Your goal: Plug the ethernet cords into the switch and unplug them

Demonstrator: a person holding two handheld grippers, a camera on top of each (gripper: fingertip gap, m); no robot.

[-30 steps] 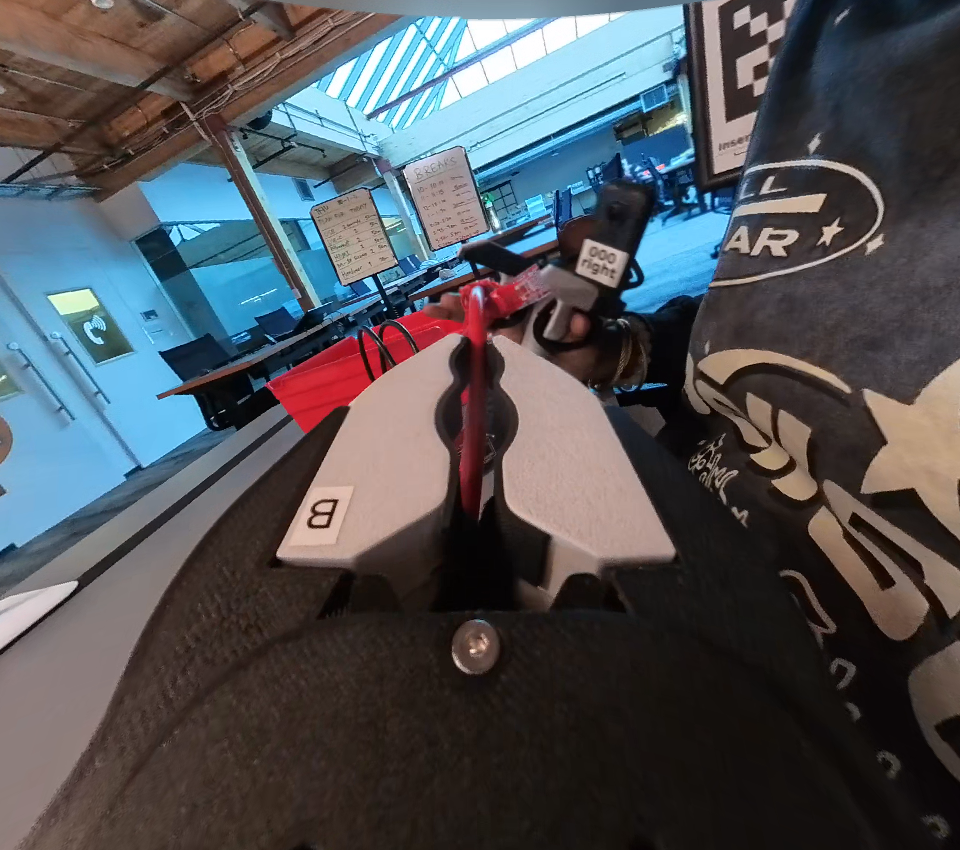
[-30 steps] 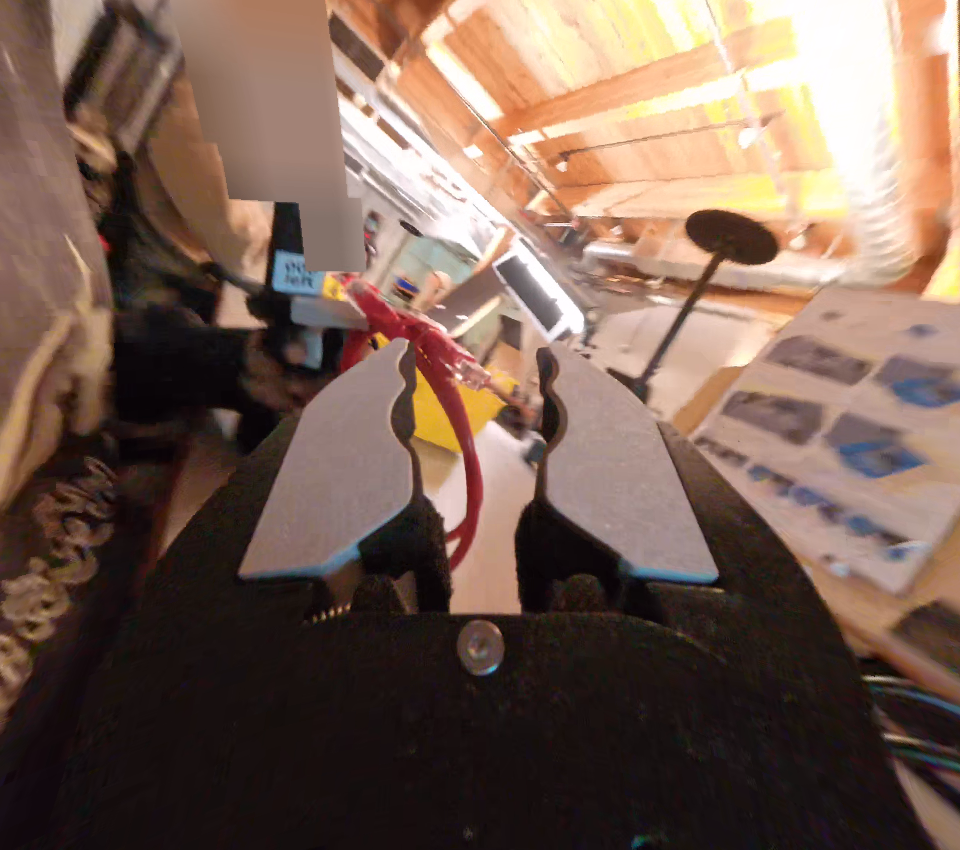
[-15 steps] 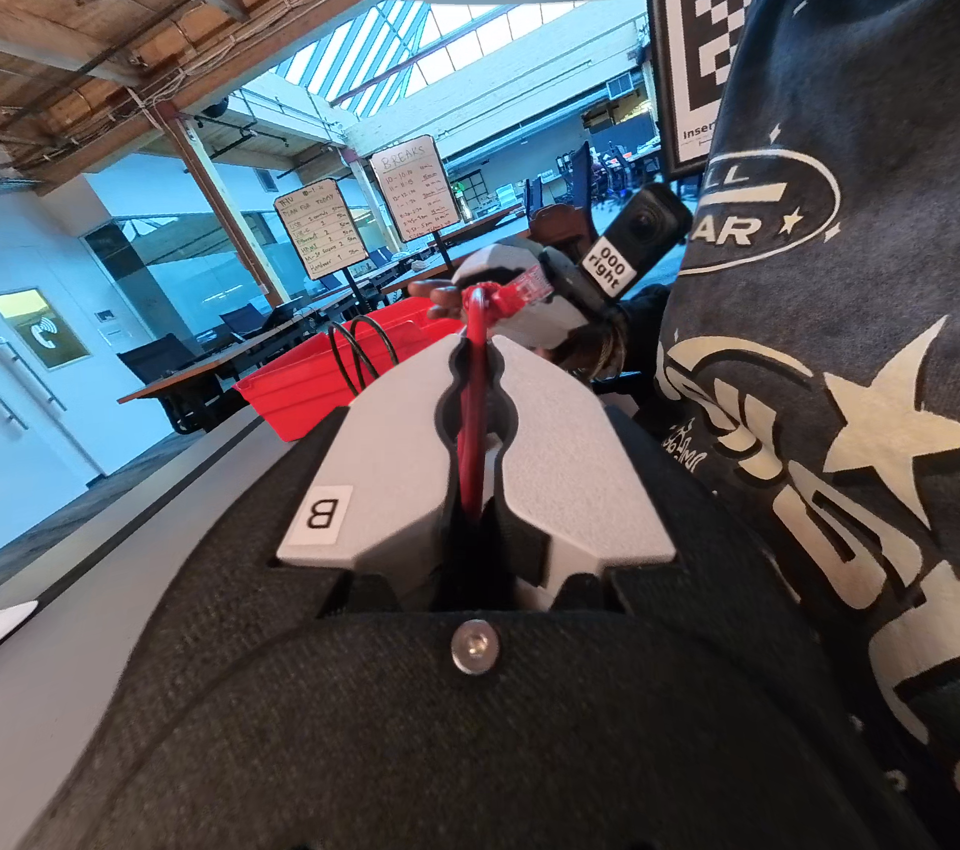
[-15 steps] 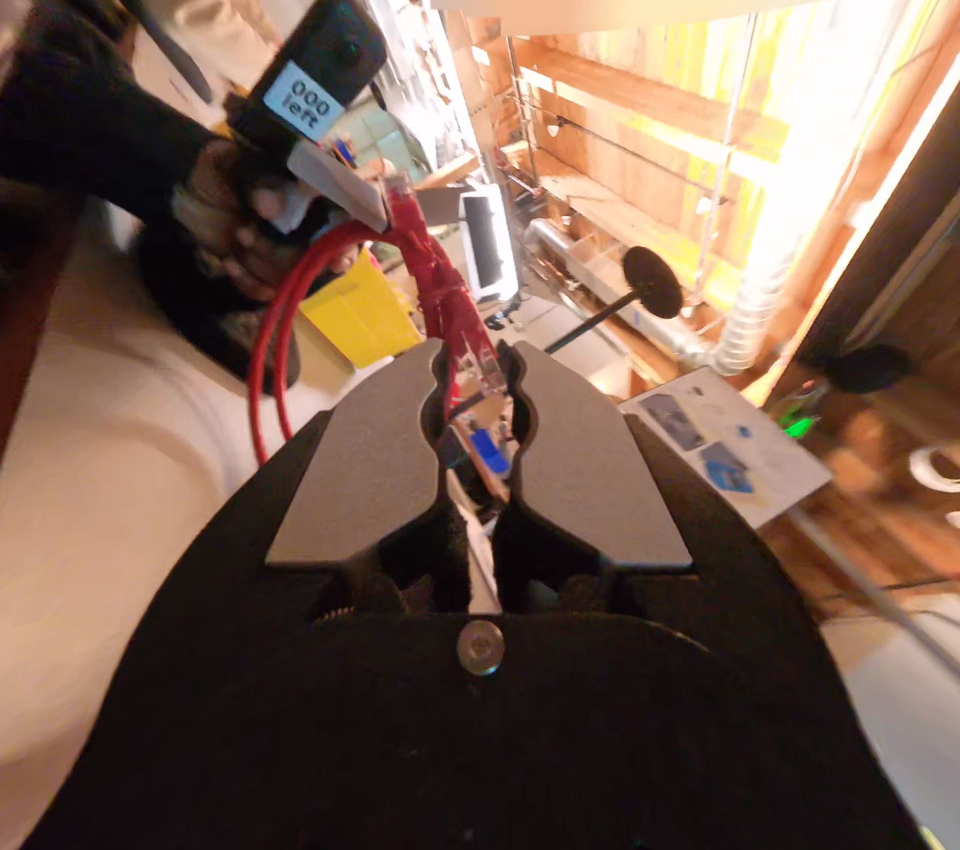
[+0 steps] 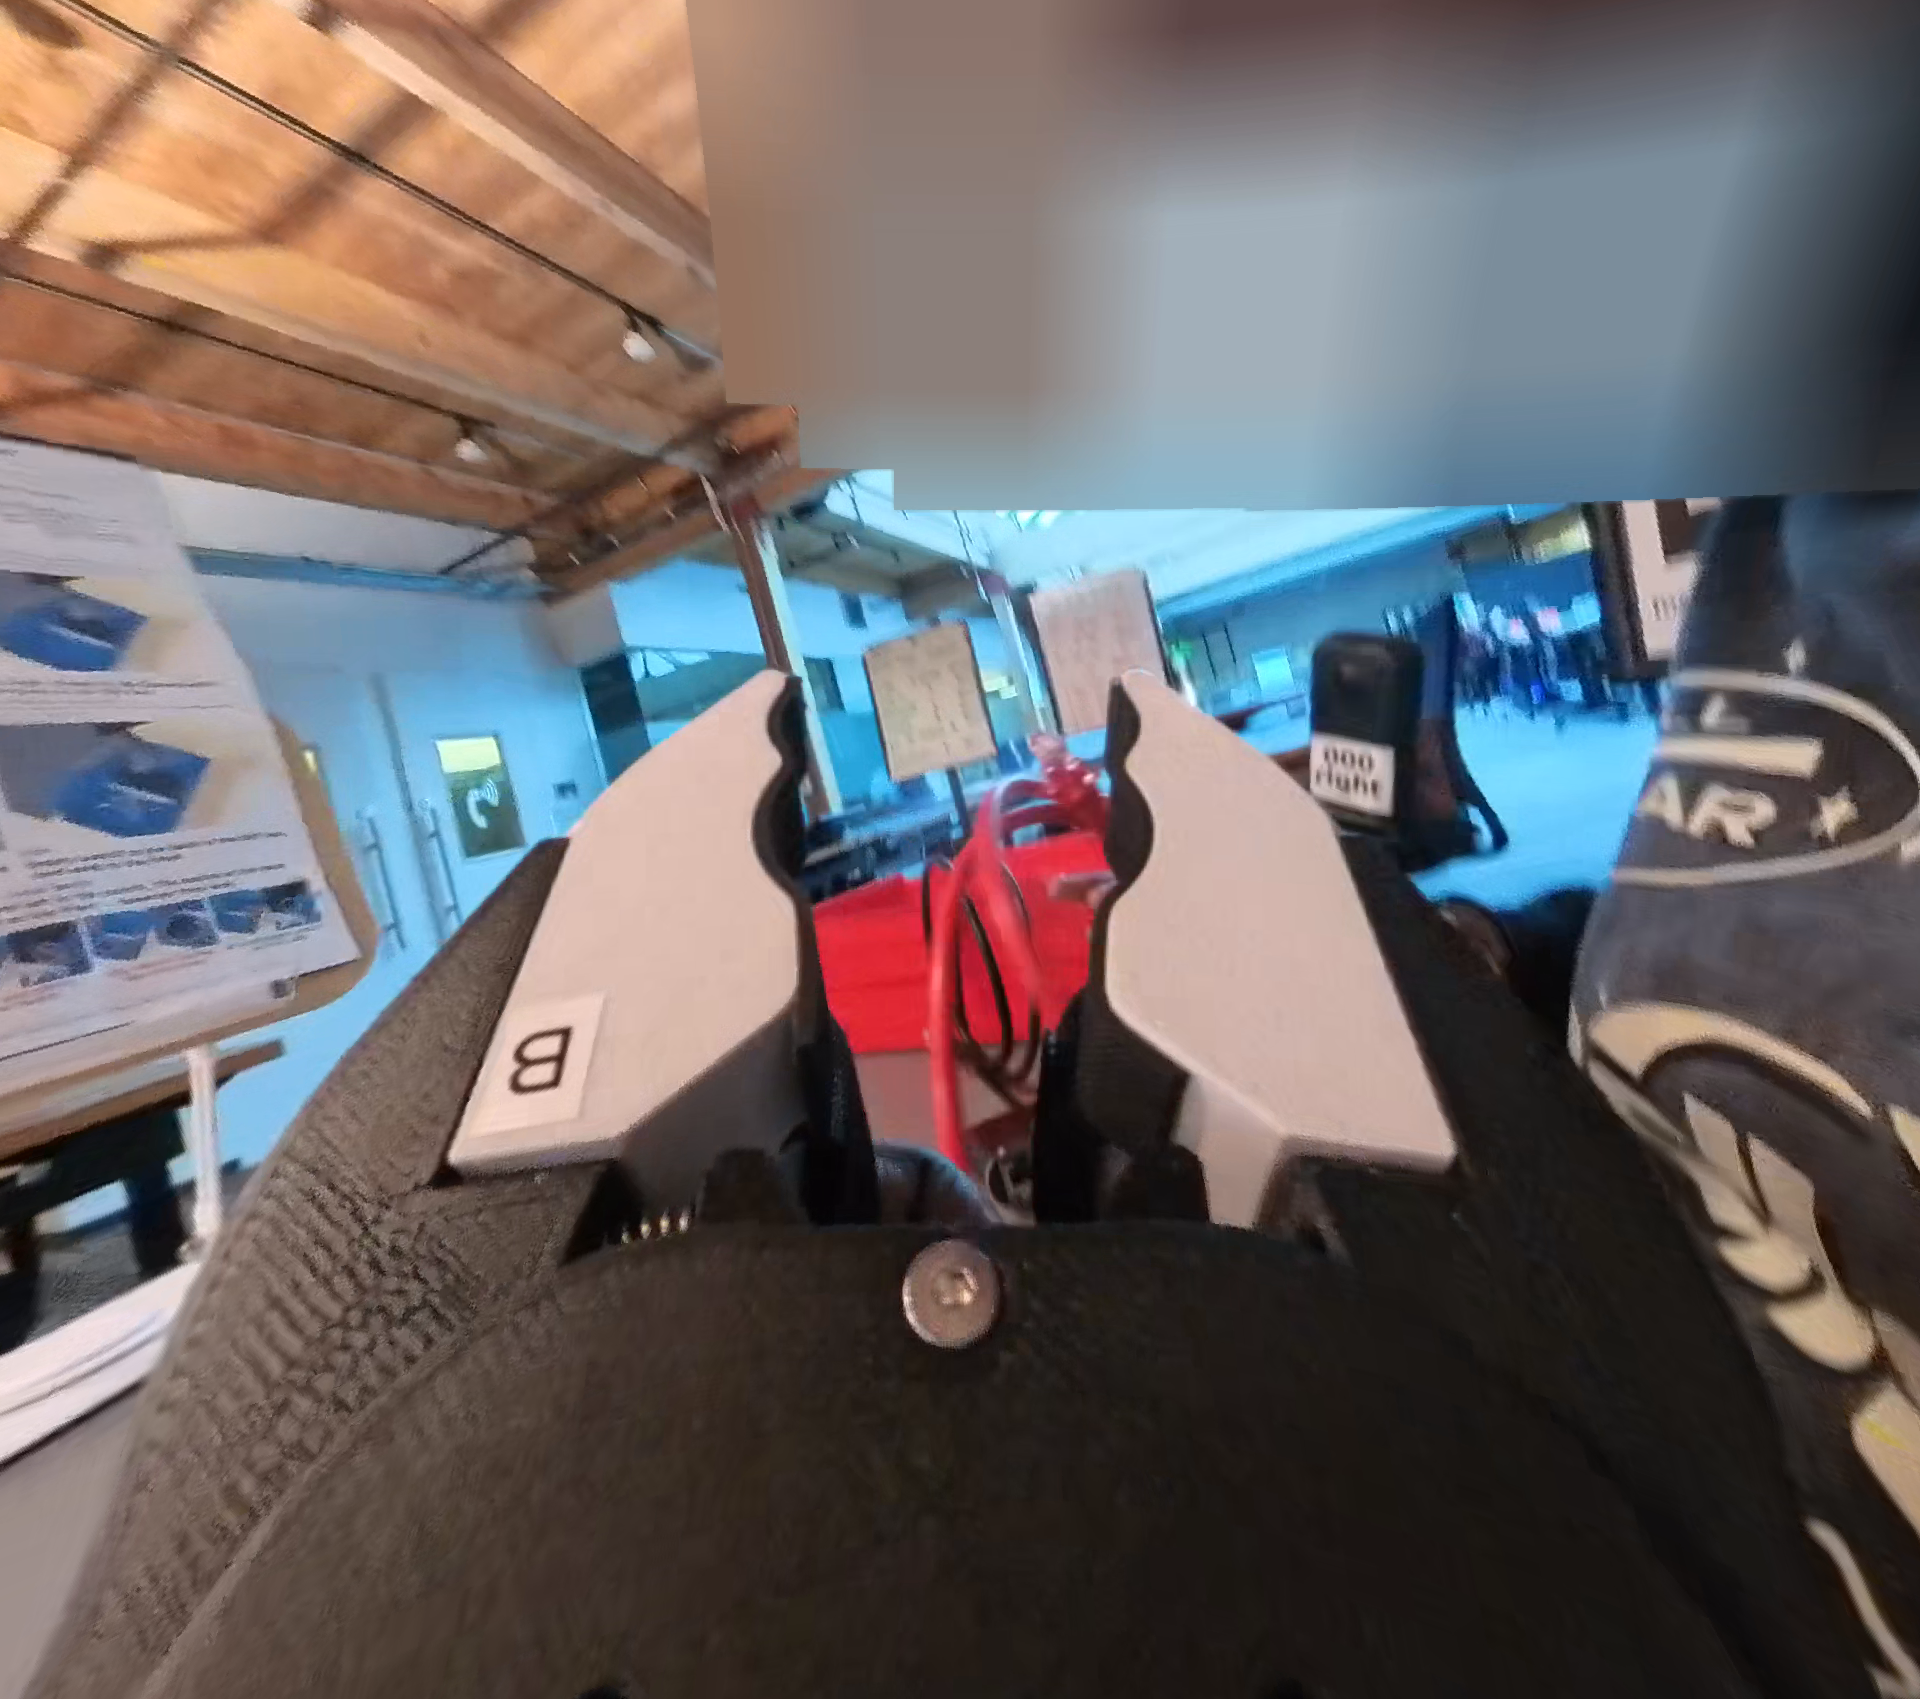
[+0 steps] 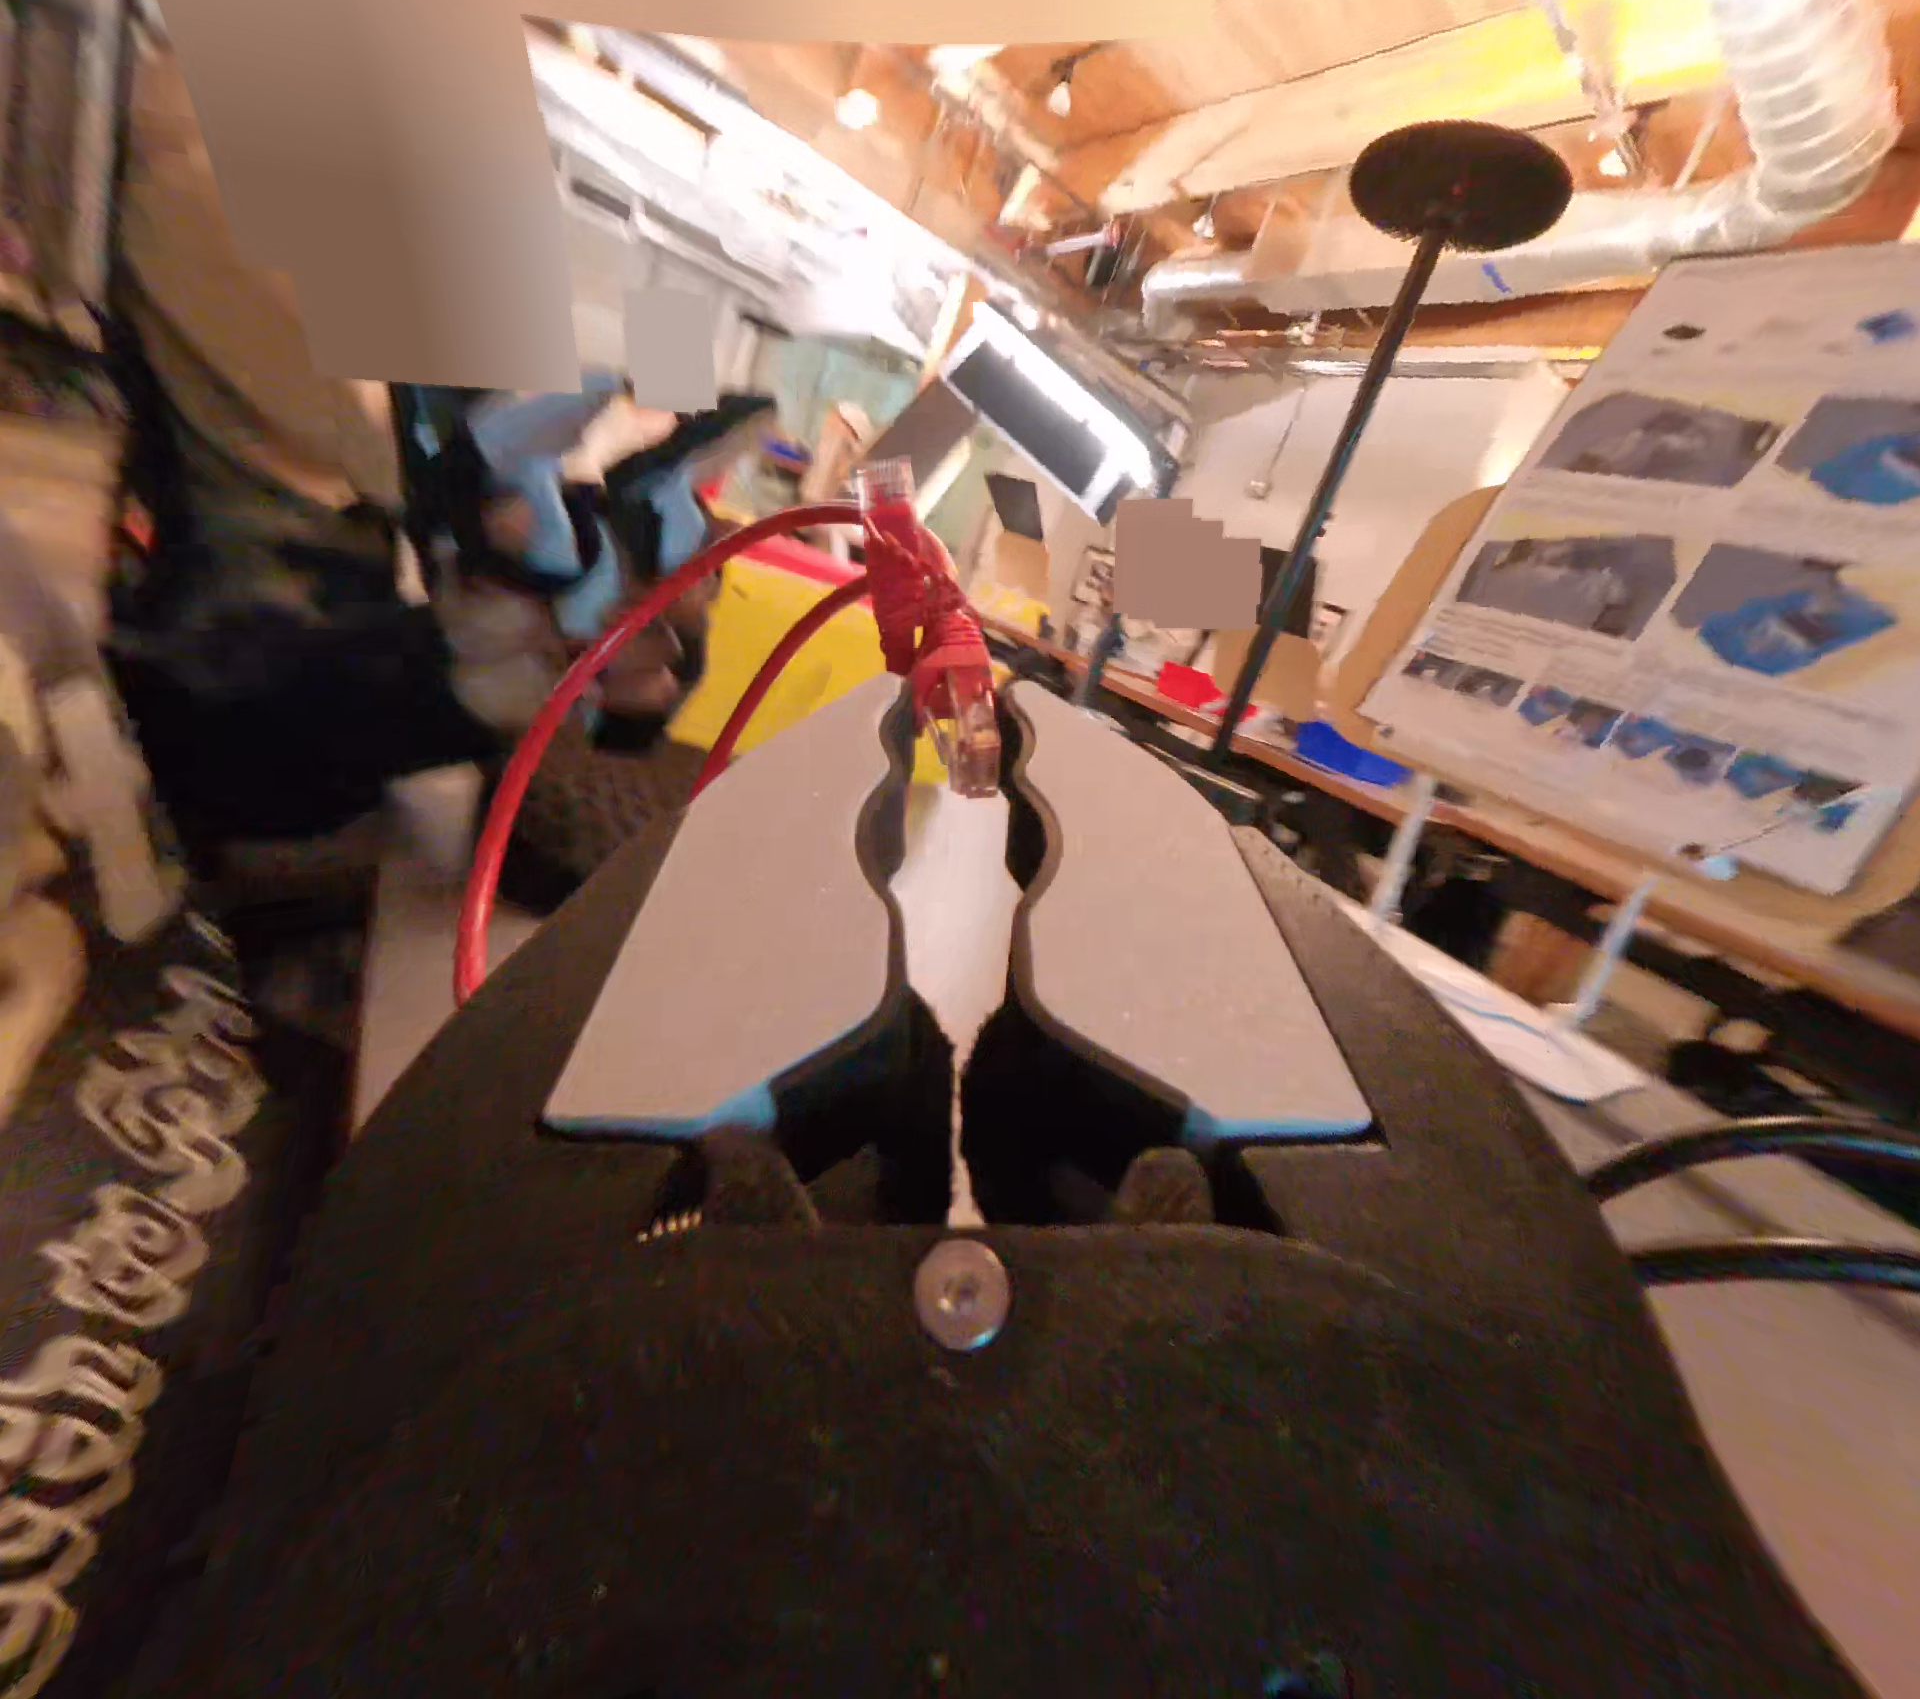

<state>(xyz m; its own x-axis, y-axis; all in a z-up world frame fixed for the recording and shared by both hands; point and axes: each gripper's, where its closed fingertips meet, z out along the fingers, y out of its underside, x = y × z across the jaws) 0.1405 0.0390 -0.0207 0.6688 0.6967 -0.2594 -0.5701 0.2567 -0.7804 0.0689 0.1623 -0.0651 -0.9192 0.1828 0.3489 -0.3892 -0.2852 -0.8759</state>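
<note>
A red ethernet cord (image 6: pixel 582 693) loops up to two red plugs with clear tips. My right gripper (image 6: pixel 958 699) is shut on the lower plug (image 6: pixel 961 714), and the second plug (image 6: pixel 888 506) sticks up above it. My left gripper (image 5: pixel 951 693) is open and empty, with the red cord (image 5: pixel 945 953) hanging beyond its fingers. The right gripper's black camera housing (image 5: pixel 1361 714) shows to the right in the left wrist view. The switch is not in view.
A red bin (image 5: pixel 883 953) and a yellow bin (image 6: pixel 790 662) stand behind the cord. A poster board (image 6: pixel 1683 548) leans on the right, beside a black stand with a round disc (image 6: pixel 1455 184). Black cables (image 6: pixel 1766 1161) lie on the grey table (image 6: pixel 1818 1441). A person's dark printed shirt (image 5: pixel 1766 922) is close. The gap from one gripper's tips to the other's is roughly 15 centimetres.
My left gripper has opened and let go of the red cord. My right gripper has closed on the plug. Both views have swung round.
</note>
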